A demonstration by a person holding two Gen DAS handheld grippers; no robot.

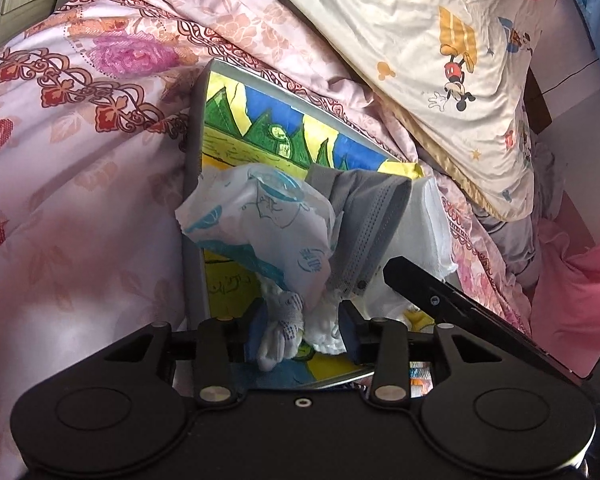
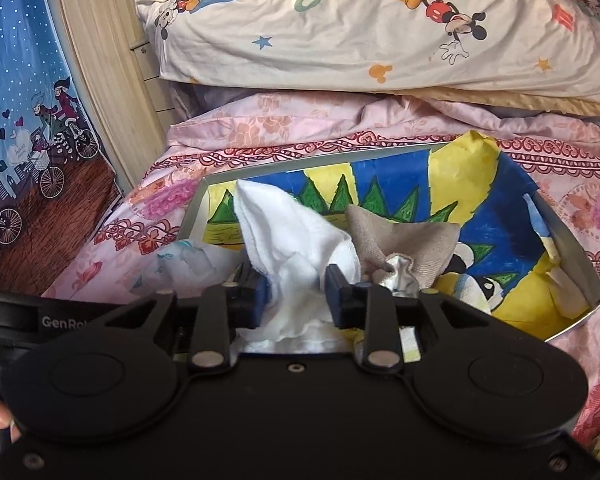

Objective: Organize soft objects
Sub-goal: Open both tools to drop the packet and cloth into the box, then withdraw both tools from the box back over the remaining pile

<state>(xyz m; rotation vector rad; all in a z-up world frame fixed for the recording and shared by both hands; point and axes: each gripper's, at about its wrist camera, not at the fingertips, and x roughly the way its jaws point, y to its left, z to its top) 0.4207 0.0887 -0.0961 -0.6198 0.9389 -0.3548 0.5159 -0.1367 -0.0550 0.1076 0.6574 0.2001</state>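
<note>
Mostly crumpled: white cloth [image 2: 296, 240], taupe sock [image 2: 404, 240], flat grey tray [image 2: 576, 260].

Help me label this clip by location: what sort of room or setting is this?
Most likely a bedroom, on a bed. A pink floral quilt covers the surface, a cartoon-print pillow lies behind it, and a pale wooden panel, perhaps a headboard, stands at the side.

Sunlit bed, pink floral quilt [image 1: 80, 152], cartoon-print pillow [image 2: 340, 32], pale wooden headboard [image 2: 100, 60], blue illustrated curtain [image 2: 20, 80]
</note>
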